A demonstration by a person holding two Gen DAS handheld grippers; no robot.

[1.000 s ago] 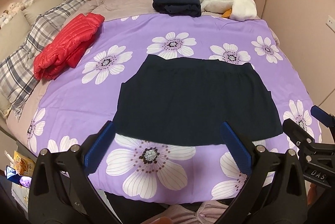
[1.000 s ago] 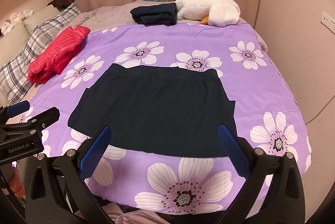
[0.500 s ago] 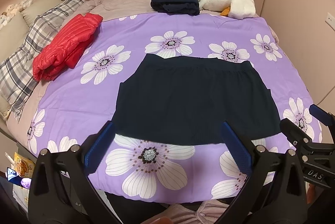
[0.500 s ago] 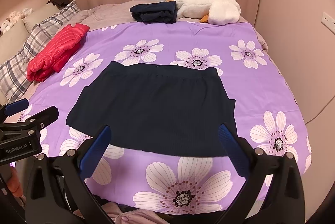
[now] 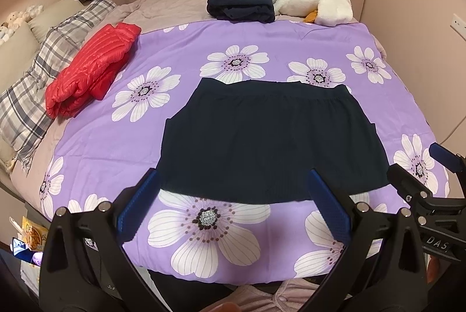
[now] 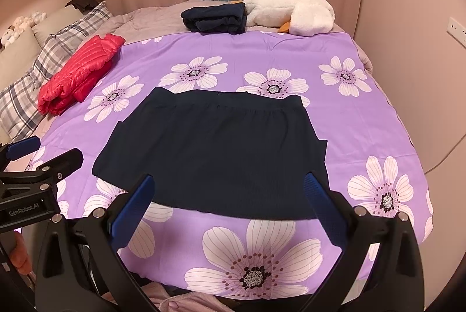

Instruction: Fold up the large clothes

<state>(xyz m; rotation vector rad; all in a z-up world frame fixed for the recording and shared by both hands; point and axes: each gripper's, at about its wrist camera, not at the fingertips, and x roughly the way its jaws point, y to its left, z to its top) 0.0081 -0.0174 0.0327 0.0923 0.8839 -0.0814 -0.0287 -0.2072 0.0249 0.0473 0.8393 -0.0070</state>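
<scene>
A dark navy skirt (image 5: 271,140) lies spread flat on the purple flowered bedspread (image 5: 180,55), waistband at the far side, hem toward me; it also shows in the right wrist view (image 6: 215,154). My left gripper (image 5: 233,204) is open and empty, hovering above the near hem. My right gripper (image 6: 227,201) is open and empty, also above the near hem. Each gripper appears at the other view's edge: the right one in the left wrist view (image 5: 431,189), the left one in the right wrist view (image 6: 38,166).
A folded red puffer jacket (image 5: 90,73) lies at the left, beside plaid pillows (image 5: 38,79). A folded dark garment (image 5: 241,7) and a white plush goose (image 5: 314,1) lie at the far edge. Curtains and wall stand behind; the bed's near edge is just below the grippers.
Both views have shifted slightly; the skirt sits a touch lower and farther in frame. Both grippers stay open and the skirt has not moved.
</scene>
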